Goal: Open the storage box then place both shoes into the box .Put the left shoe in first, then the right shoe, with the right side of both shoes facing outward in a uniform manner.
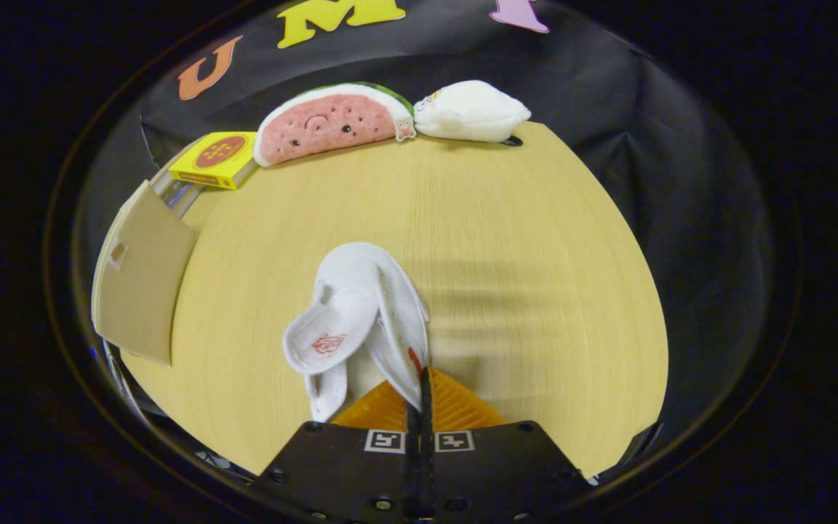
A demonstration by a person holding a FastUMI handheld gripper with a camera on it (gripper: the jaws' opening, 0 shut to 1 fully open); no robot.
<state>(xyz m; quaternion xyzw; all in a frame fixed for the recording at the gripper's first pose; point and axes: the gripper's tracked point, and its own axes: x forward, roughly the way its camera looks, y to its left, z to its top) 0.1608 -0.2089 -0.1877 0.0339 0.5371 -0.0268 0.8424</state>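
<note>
White slippers [361,320]: two are showing, bunched together just ahead of the fingers, over the wooden table [521,240]. One slipper is hanging with its toe end forward and its inner sole, marked with a red print, facing up and to the left. The other is standing on edge beside it, its sole edge running straight back to the fingertips. Cannot tell whether the pair is lifted clear of the table or resting on it.

Gripper [419,397]: the two fingers are lying pressed almost together, with a thin edge of the on-edge slipper pinched in the narrow gap between them. The jaws are nearly fully closed, gripping that edge. Whether the first slipper is also caught between the fingers is unclear; it is touching its partner and drooping to the left.

Storage box [142,284]: sitting at the left edge of the table, well apart from the slippers. A beige flap with a small cut-out is facing the camera; the interior is not visible from here, so I cannot tell how far it is opened.

Far side of the table: a yellow carton [217,158] is lying near the box, a watermelon-slice plush [328,124] is sitting beside it, and a white plush [471,111] is touching the watermelon's right end.
</note>
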